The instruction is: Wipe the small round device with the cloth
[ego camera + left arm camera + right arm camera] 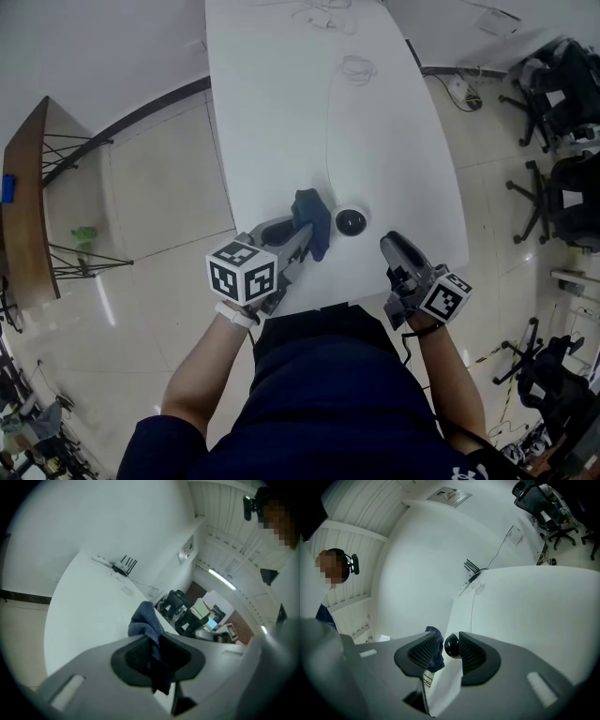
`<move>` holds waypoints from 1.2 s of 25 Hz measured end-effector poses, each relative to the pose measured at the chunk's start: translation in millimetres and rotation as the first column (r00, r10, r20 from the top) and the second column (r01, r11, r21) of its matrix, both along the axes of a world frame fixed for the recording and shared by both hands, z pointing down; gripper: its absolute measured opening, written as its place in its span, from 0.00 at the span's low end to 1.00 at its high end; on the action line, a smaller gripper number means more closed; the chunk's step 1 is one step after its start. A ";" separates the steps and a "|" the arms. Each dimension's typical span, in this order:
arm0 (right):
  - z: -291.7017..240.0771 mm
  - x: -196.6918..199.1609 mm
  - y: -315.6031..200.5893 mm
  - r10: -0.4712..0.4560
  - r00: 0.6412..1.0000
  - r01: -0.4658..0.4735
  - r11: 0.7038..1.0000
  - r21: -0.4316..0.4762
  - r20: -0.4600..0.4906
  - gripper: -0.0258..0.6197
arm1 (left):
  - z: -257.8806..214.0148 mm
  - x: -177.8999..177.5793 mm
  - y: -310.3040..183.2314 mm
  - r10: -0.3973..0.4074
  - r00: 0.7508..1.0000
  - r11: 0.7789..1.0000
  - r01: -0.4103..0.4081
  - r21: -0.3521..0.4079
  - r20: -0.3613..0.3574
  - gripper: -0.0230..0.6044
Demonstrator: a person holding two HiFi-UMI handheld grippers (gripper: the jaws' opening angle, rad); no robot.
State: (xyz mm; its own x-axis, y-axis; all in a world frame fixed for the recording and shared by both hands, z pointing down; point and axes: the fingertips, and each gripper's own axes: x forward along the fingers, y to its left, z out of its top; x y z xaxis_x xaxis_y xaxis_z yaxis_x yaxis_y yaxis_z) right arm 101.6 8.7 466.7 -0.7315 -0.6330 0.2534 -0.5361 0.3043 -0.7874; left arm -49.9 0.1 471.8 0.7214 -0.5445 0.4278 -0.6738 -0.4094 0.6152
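Note:
The small round device (pixel 351 221), a black dome on a white base, sits on the white table (pixel 272 112) near its front edge. A dark blue cloth (pixel 312 216) hangs bunched just to its left, and my left gripper (pixel 302 234) is shut on it. In the left gripper view the cloth (pixel 145 623) sticks up from between the pads of that gripper (pixel 157 656). My right gripper (pixel 389 242) is a short way to the right of the device, apart from it and open. In the right gripper view the device (pixel 451 646) shows beyond the gap of my right gripper (pixel 447 638), with the cloth (pixel 435 651) beside it.
A thin white cable (pixel 328 122) runs from the device up the table to a coil (pixel 356 66). The table's front edge lies right against the person's body. Office chairs (pixel 562 84) stand on the floor at right, and a wooden shelf (pixel 28 206) at left.

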 end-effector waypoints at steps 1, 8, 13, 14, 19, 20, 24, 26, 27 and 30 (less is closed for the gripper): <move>-1.0 -0.6 -1.6 -0.002 1.000 0.002 1.000 0.004 -0.002 0.28 | -9.8 9.6 2.9 0.019 1.000 1.000 -0.019 0.015 -0.017 0.14; -5.0 -6.6 -14.2 0.018 1.000 -0.018 1.000 0.011 -0.021 0.26 | -29.3 59.7 8.2 0.107 0.989 0.994 -0.106 0.018 -0.103 0.14; 3.6 -0.6 -19.0 0.034 0.999 -0.035 0.999 -0.014 -0.026 0.26 | -8.9 64.1 9.9 0.102 0.989 0.994 -0.106 -0.026 -0.107 0.14; 5.6 -0.6 -20.6 0.035 0.999 -0.036 0.999 -0.019 -0.027 0.26 | -6.0 60.0 9.6 0.092 0.990 0.995 -0.096 -0.034 -0.112 0.14; 16.5 0.0 -27.1 0.030 0.999 -0.031 0.999 -0.044 -0.026 0.25 | 10.3 37.3 12.3 0.038 0.993 0.995 -0.048 -0.087 -0.110 0.14; 17.5 0.2 -27.7 0.029 0.999 -0.031 0.998 -0.047 -0.025 0.25 | 14.3 34.2 14.2 0.033 0.994 0.994 -0.043 -0.098 -0.103 0.14; 20.3 -0.7 -31.5 0.027 0.999 -0.028 0.998 -0.054 -0.020 0.25 | 32.4 27.1 17.8 0.025 0.997 0.990 -0.034 -0.133 -0.071 0.14; 21.2 -1.4 -31.6 0.023 1.000 -0.024 0.998 -0.057 -0.009 0.25 | 41.6 25.6 18.7 0.019 0.998 0.989 -0.027 -0.147 -0.055 0.14; 21.2 -1.3 -31.5 0.023 1.000 -0.023 0.998 -0.058 -0.005 0.25 | 46.0 25.1 18.9 0.016 0.999 0.988 -0.023 -0.153 -0.049 0.14; 21.2 3.1 -32.3 0.035 0.999 -0.036 0.998 -0.058 -0.022 0.25 | 59.0 23.4 18.7 0.005 0.999 0.984 -0.011 -0.178 -0.036 0.14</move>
